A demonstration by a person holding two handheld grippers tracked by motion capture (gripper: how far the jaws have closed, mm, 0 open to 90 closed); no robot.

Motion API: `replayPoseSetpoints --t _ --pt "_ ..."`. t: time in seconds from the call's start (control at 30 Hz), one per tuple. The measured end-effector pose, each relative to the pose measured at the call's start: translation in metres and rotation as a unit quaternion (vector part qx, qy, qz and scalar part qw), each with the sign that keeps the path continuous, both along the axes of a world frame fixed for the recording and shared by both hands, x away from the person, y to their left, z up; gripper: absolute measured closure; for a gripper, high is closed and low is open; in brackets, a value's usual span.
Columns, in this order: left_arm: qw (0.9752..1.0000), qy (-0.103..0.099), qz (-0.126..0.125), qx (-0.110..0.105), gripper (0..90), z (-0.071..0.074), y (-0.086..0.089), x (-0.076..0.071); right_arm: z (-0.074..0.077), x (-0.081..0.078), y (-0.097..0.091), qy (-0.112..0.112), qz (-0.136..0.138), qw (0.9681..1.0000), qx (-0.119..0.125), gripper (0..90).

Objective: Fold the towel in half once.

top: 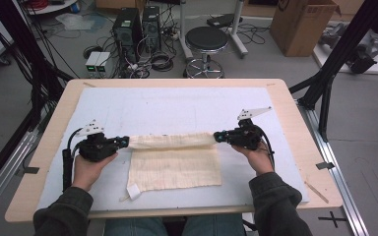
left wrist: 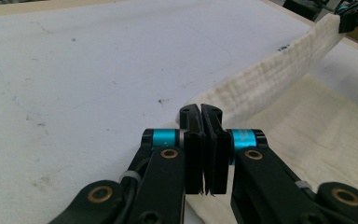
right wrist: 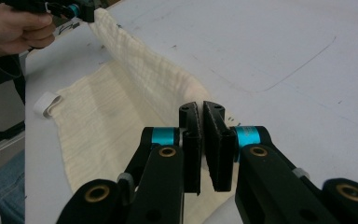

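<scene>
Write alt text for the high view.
A person's two grippers, left and right, pinch the far corners of a cream cloth and hold its far edge lifted, stretched between them, above a white mat on a wooden table. The near part of the cloth lies flat.

no text, label, brand or number is readable on anything here

We observed a grey floor (top: pixel 364 147) beyond the wooden table (top: pixel 295 105). A black round stool (top: pixel 206 40) stood behind it, beside two computer towers (top: pixel 137 27) amid tangled cables (top: pixel 152 61). A cardboard box (top: pixel 300 24) sat at the far right.
</scene>
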State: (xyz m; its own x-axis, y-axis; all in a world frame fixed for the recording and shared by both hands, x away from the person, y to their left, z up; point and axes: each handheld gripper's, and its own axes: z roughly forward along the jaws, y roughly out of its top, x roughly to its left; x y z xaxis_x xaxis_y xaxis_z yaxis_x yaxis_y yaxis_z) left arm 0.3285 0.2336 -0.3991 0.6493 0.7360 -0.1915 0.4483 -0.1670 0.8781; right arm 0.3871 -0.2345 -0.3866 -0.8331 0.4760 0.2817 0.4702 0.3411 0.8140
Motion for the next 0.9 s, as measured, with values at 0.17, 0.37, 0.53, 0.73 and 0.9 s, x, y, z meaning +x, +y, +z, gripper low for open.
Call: replayPoseSetpoints --t 0.17,0.37,0.53,0.73,0.9 --pt "1.0000 -0.002 -0.002 -0.002 87.4 0.002 0.000 -0.003 0.002 -0.004 -0.001 -0.007 0.002 1.0000 0.001 85.7" --pt "1.0000 -0.002 -0.008 0.000 87.4 0.003 0.000 -0.006 0.003 -0.008 0.000 -0.007 0.006 1.0000 -0.003 85.7" --pt "0.9999 -0.003 -0.012 -0.002 87.4 0.003 0.000 -0.011 -0.001 -0.011 0.001 -0.005 0.008 0.9999 -0.007 85.7" --pt "0.9998 -0.002 -0.019 0.002 87.4 0.002 0.000 -0.016 -0.004 -0.017 -0.001 -0.003 0.012 0.9999 -0.006 85.7" --pt "0.9996 -0.003 -0.026 0.009 87.4 0.003 -0.002 -0.021 -0.007 -0.021 -0.003 -0.004 0.014 0.9999 -0.007 85.7"
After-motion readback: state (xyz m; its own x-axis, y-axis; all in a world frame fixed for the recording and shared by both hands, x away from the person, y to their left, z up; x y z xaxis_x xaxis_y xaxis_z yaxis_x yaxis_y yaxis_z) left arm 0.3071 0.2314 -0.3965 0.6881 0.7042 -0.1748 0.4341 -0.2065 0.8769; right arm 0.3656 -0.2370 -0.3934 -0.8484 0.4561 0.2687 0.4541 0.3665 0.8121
